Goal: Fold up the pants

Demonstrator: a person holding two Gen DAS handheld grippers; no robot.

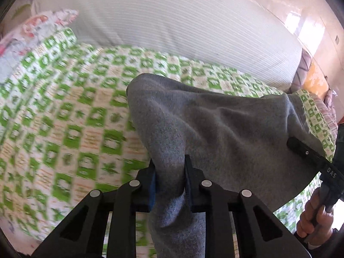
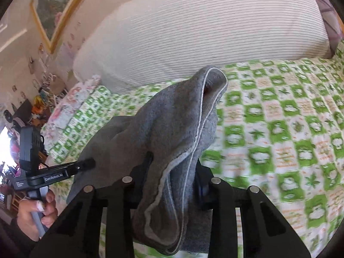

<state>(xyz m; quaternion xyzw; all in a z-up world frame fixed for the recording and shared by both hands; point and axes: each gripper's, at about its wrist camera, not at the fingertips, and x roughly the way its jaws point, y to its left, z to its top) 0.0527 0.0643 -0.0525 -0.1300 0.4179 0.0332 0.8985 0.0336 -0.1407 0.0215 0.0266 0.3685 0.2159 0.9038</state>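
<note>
Grey fleece pants (image 1: 215,129) hang between both grippers above a bed with a green and white checked quilt (image 1: 64,129). My left gripper (image 1: 169,167) is shut on a bunched part of the pants. My right gripper (image 2: 174,161) is shut on another bunched part (image 2: 176,129), where a hem with a pale seam folds over the fingers. The right gripper's finger also shows in the left wrist view (image 1: 305,152), clamped on the cloth's right edge. The left gripper shows in the right wrist view (image 2: 86,164), at the cloth's left edge. The cloth hides most of the fingertips.
A large white striped pillow (image 2: 204,32) lies along the far side of the bed. A floral cushion (image 1: 38,28) sits at the left end. A framed picture (image 2: 56,6) hangs on the wall. Cluttered shelves (image 2: 25,107) stand beyond the bed's left end.
</note>
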